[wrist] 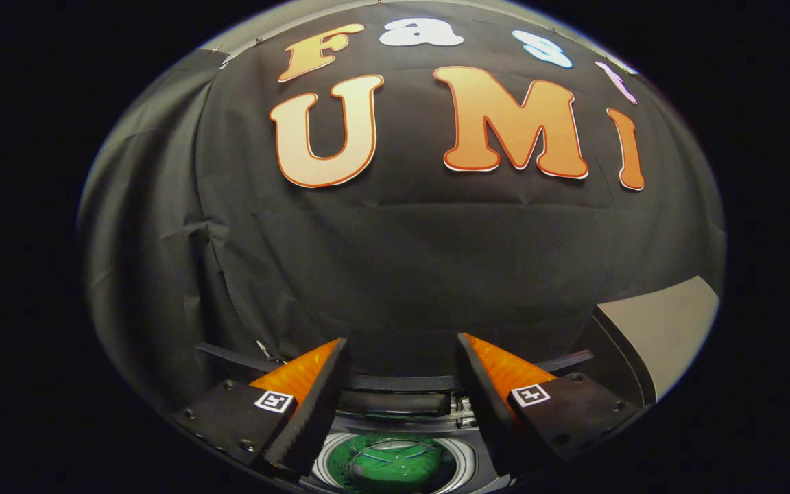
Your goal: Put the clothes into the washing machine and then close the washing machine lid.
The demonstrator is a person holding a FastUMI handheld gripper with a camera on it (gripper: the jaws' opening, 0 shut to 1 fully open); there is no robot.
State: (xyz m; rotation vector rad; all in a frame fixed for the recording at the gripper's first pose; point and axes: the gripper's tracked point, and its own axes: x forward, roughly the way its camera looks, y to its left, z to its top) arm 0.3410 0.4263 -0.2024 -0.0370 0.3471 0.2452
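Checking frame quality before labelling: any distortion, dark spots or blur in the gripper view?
Gripper view: strong fisheye bulge bends the black cloth wall; light is dim and falls off outward; the open hand-held gripper is sharp, nothing between its fingers; the green garment inside the round white washing machine drum below them is brightly lit, fairly sharp, partly cut off.

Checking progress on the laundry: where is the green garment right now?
In the gripper view the green garment lies inside the washing machine drum, below and between the fingers of the open gripper, which holds nothing.
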